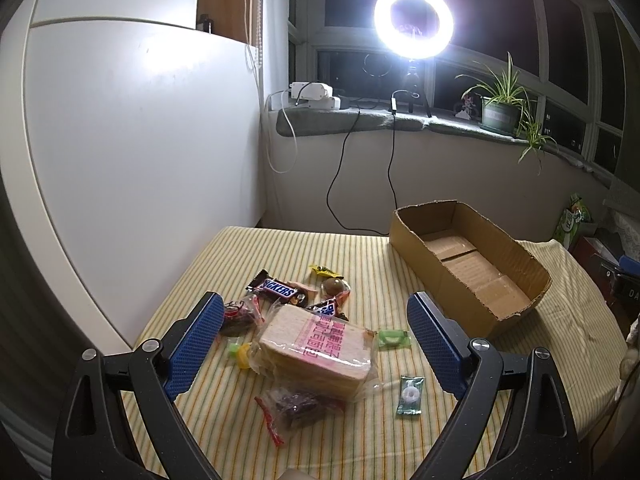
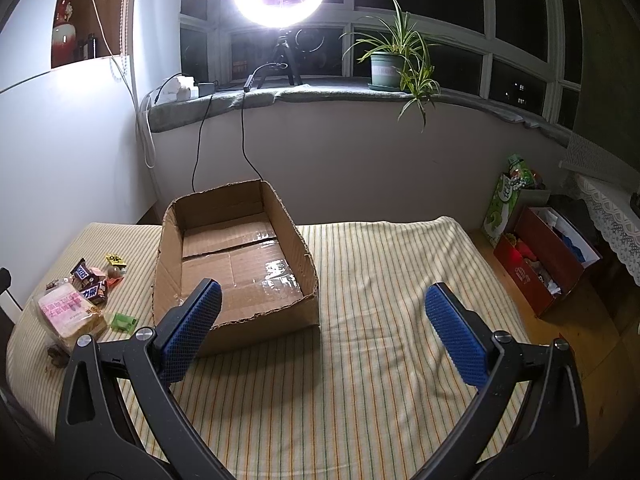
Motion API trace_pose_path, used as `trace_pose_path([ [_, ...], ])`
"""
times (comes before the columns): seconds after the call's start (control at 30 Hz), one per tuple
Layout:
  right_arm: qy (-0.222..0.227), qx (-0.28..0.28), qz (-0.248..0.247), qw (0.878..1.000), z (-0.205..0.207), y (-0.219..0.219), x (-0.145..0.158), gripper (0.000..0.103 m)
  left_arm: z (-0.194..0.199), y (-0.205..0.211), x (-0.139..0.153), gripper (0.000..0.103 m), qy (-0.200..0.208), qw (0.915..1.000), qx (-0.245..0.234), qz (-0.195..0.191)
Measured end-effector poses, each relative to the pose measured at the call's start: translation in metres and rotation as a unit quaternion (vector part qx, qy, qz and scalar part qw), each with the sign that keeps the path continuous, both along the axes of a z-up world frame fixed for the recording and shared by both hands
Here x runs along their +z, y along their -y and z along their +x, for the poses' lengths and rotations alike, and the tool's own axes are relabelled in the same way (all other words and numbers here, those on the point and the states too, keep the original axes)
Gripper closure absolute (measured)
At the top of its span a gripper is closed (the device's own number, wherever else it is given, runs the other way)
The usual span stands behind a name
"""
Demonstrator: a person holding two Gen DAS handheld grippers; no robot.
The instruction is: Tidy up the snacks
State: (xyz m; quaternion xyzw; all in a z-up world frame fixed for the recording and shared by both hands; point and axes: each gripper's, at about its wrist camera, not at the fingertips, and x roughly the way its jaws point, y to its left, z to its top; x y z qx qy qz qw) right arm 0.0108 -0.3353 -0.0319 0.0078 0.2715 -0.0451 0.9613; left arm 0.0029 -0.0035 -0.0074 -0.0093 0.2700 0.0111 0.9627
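Observation:
A pile of snacks lies on the striped tablecloth [image 1: 304, 252]: a bagged bread loaf with a pink label [image 1: 316, 350], a Snickers bar [image 1: 276, 288], a round brown candy [image 1: 333, 286], a green candy [image 1: 394, 339], a mint in a green wrapper [image 1: 410, 394] and a dark red-wrapped snack [image 1: 298, 404]. My left gripper [image 1: 314, 312] is open above the bread, touching nothing. An open empty cardboard box [image 1: 416, 240] stands to the right. My right gripper [image 2: 322, 298] is open and empty over the cloth by the box's [image 2: 172, 240] near right corner. The bread [image 2: 66, 312] lies at the far left there.
A white cabinet [image 1: 140, 140] bounds the table's left side. A ring light [image 1: 414, 20] and a potted plant [image 1: 500, 108] stand on the window sill behind. Cables [image 1: 340, 176] hang down the wall. A red box [image 2: 548, 260] and bags sit on the floor right of the table.

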Motion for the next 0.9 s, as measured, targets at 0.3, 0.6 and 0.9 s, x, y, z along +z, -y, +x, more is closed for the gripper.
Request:
trace_pose_path([
  [0.3, 0.0, -0.001, 0.0, 1.0, 0.0002, -0.001, -0.0004, 0.0, 0.0003, -0.0005, -0.0002, 0.01, 0.0, 1.0, 0.0, 0.0],
  [0.6, 0.001, 0.004, -0.002, 1.0, -0.0003, -0.0064, -0.0004, 0.0, 0.0008, -0.0012, -0.0014, 0.01, 0.0, 1.0, 0.001, -0.001],
  [0.9, 0.0, 0.006, -0.003, 1.0, -0.0006, -0.0082, 0.0001, 0.0, 0.0015, -0.0039, -0.0029, 0.01, -0.001, 1.0, 0.002, -0.003],
])
